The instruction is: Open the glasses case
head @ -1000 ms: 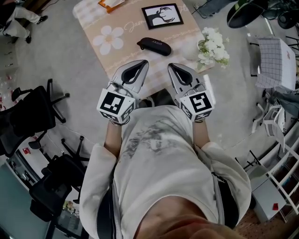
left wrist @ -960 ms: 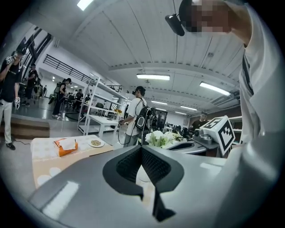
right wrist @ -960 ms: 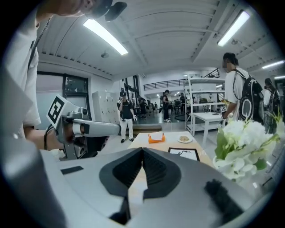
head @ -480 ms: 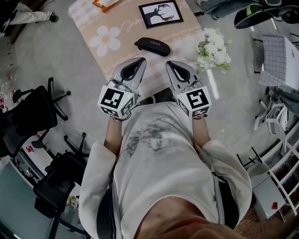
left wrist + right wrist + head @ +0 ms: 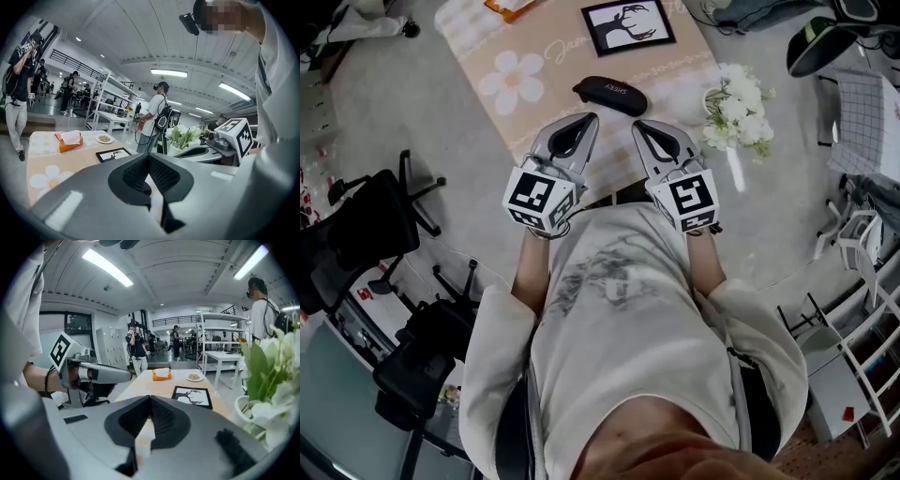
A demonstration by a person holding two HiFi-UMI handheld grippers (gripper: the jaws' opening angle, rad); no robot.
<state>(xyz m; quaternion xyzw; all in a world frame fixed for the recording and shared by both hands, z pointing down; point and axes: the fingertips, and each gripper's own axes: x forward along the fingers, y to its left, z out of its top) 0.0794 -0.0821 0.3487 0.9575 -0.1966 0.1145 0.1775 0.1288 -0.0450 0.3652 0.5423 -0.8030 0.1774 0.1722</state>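
Nearest the person, the grey left gripper (image 5: 589,120) and the grey right gripper (image 5: 639,125) hover side by side over the near edge of the beige, daisy-printed tablecloth (image 5: 670,66). Each has its jaws pressed together on nothing. The closed black oval glasses case (image 5: 610,95) lies just beyond their tips, untouched. To open it well, both sets of jaws probably have to spread first. One gripper can then pin the lower shell flat while the other catches the lid edge and lifts. Which long side carries the hinge cannot be told from here. To the right, a white pot (image 5: 712,97) holds white flowers. Further back lies a black-framed deer picture (image 5: 627,26). Beyond it an orange tissue box (image 5: 69,139) shows a white tissue, and a small white plate (image 5: 104,138) carries some food.
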